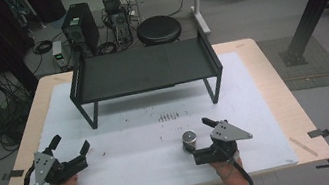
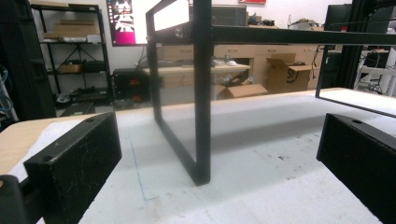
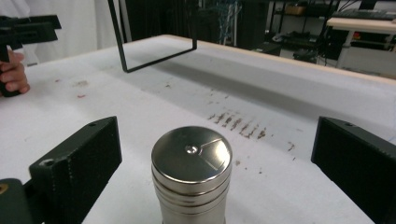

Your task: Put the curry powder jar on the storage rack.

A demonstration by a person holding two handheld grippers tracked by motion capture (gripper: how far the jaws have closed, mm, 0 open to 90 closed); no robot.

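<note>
While low on the table | right gripper (image 1: 196,137) gapes around upright shaker (image 1: 190,140), ungripped.

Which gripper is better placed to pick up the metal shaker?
Right. The right gripper is open with the metal shaker standing upright between its fingers, not yet touched. The left gripper, also open, sits at the table's far left, facing the black shelf.

The steel shaker (image 3: 192,175) loses its base to the bottom edge of the right gripper view. In the high view, the right tool (image 1: 200,140) hides part of the shaker, and the counter (image 1: 266,106) covers the person's legs.
</note>
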